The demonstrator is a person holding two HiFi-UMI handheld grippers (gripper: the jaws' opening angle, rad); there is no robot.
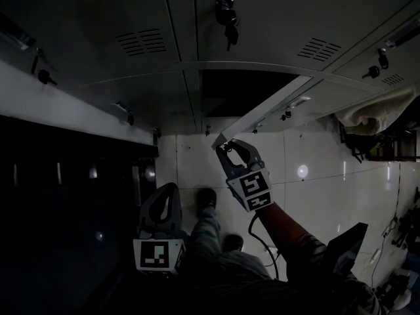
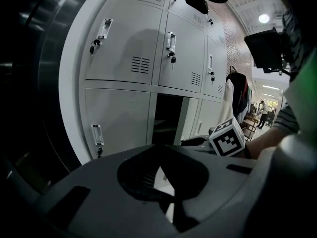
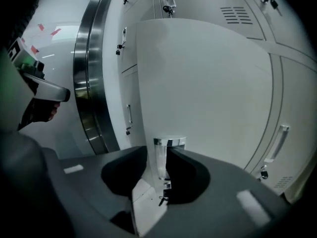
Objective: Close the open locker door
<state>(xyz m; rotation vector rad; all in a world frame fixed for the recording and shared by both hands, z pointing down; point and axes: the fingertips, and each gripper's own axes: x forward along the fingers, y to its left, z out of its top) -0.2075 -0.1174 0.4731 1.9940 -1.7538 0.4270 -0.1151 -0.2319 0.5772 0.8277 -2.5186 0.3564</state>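
The open locker door (image 1: 269, 110) swings out from a dark locker opening (image 1: 243, 90) in the bottom row of grey lockers. My right gripper (image 1: 225, 148) reaches up to the door's free edge. In the right gripper view its jaws straddle that edge and close on the chrome-capped door handle (image 3: 170, 143), with the white door face (image 3: 208, 83) filling the view behind my right gripper (image 3: 157, 155). My left gripper (image 1: 169, 190) hangs low near my legs, shut and empty. In the left gripper view my left gripper (image 2: 159, 152) points at the open locker (image 2: 166, 118) from a distance.
Closed lockers (image 1: 144, 44) surround the opening, one with keys (image 1: 226, 15) hanging from its lock. A wide dark metal frame (image 3: 91, 83) stands left of the lockers. Cloth (image 1: 374, 113) hangs at the right. My shoes (image 1: 207, 199) stand on the glossy white floor (image 1: 315, 176).
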